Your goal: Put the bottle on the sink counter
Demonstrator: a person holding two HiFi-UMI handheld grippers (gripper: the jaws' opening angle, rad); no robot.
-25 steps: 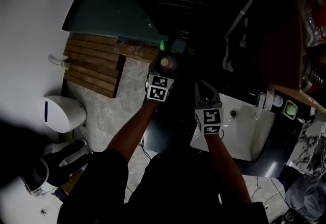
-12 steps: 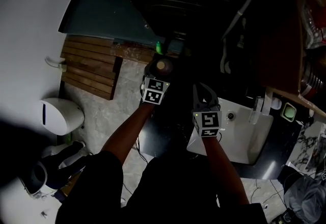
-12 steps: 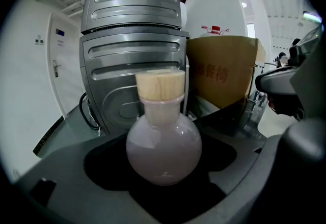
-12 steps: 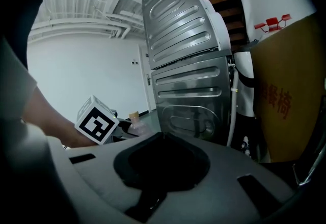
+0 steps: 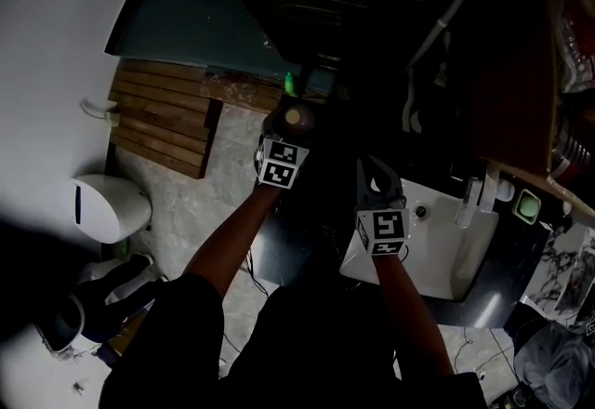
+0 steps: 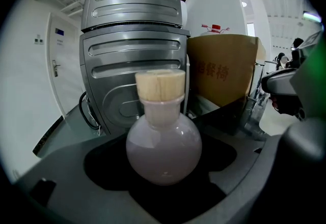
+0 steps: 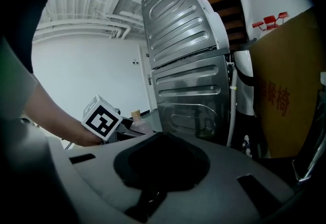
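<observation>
Left claw (image 6: 163,163) is clamped on the bottle (image 6: 163,141), a round flask of pale pinkish liquid, cork stopper up, seated upright in the dark hollow between the jaws. Behind it stands a ribbed grey appliance (image 6: 133,29), with a cardboard box (image 6: 221,67) just beside that. Over to the right claw (image 7: 162,167): jaws drawn together, nothing in them. From the head view, the bottle is up in the air, left of the white sink (image 5: 465,254) and apart from it, while the right claw hangs near the sink's left edge. Wooden slats (image 5: 163,128) lie on the floor further left.
</observation>
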